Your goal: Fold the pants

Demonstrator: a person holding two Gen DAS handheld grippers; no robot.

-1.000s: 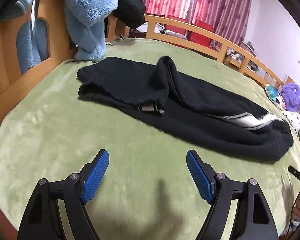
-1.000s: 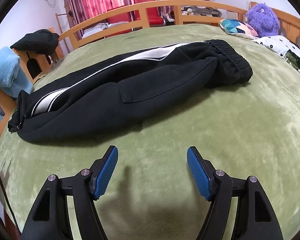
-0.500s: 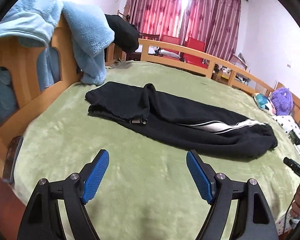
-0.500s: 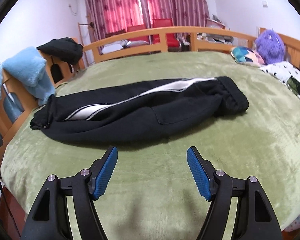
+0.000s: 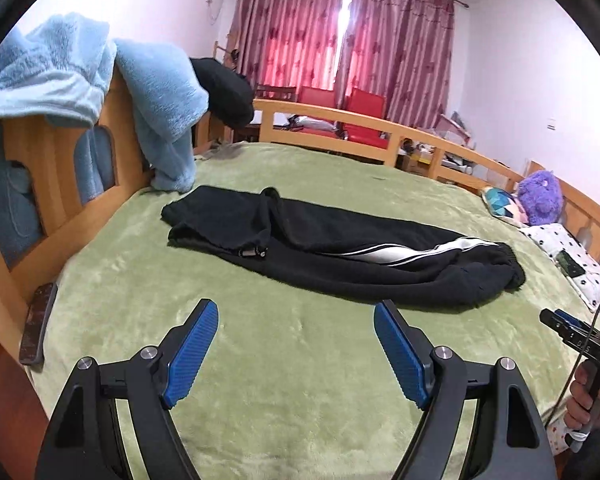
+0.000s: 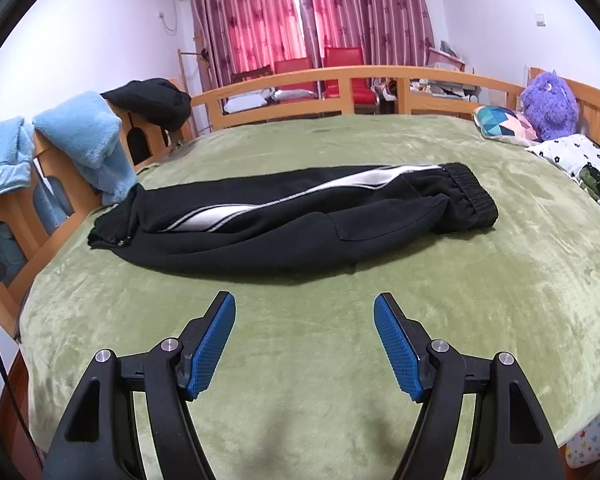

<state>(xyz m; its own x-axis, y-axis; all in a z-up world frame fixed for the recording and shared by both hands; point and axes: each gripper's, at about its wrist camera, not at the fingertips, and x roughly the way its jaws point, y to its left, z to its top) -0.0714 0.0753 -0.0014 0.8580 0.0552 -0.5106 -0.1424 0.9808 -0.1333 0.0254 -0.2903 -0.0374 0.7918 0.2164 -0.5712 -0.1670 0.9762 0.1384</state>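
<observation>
Right wrist view: my right gripper (image 6: 304, 336) and left gripper (image 5: 296, 342) hang wide and empty, well short of the pants (image 6: 300, 220); grabbing one layer risks dragging the loosely stacked legs askew

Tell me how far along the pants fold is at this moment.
Done: the black pants lie on the green blanket folded lengthwise, one leg over the other, white stripe on top. In hand: nothing; the left gripper and right gripper are both open and empty, short of the cloth. Left: the pants are at full length, so the crosswise folds from cuffs to waistband remain.
</observation>
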